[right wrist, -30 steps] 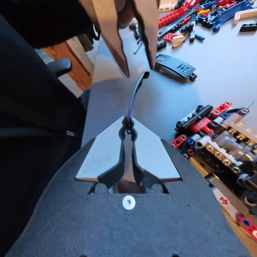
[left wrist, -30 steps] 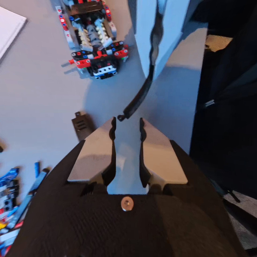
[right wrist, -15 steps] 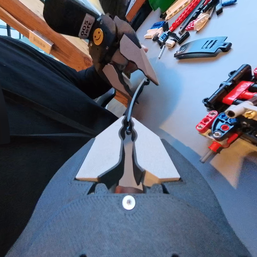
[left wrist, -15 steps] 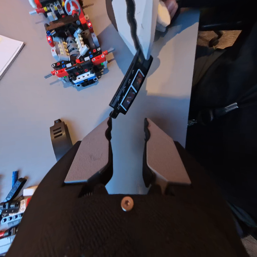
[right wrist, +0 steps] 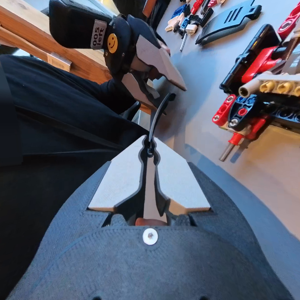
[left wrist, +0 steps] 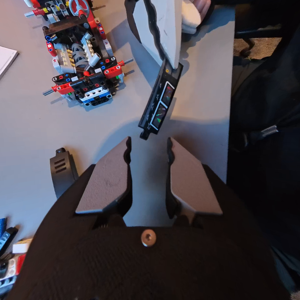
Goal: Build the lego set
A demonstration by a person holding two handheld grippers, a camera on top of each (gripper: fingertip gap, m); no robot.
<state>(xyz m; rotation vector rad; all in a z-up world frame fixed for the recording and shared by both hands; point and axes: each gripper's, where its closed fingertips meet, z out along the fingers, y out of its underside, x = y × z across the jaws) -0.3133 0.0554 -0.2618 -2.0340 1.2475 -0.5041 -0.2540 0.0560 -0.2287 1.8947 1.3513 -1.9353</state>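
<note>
My right gripper [right wrist: 149,143] is shut on one end of a long, slightly curved black panel [right wrist: 156,118], seen edge-on and held above the grey table [right wrist: 203,84]. In the left wrist view the panel [left wrist: 159,100] shows its face with framed stickers and hangs from the right gripper [left wrist: 168,64]. My left gripper [left wrist: 148,140] is open and empty, and the panel's free lower end sits just beyond its fingertips, apart from them. In the right wrist view the left gripper [right wrist: 172,100] brackets that end. The partly built red, black and grey car chassis [left wrist: 81,65] stands on the table.
A second black vented panel [left wrist: 61,168] lies left of my left gripper. Loose pieces [left wrist: 8,259] are heaped at the lower left and show in the right wrist view [right wrist: 186,24]. A white booklet [left wrist: 6,60] lies at the left. The table edge [left wrist: 230,113] and a person's dark clothing are close on the right. The gap from one gripper's tips to the other's is roughly 8 cm.
The right gripper has turned the panel from edge-on to face-on in the left view. The left gripper has opened a little wider, and the panel's free end now sits between its tips.
</note>
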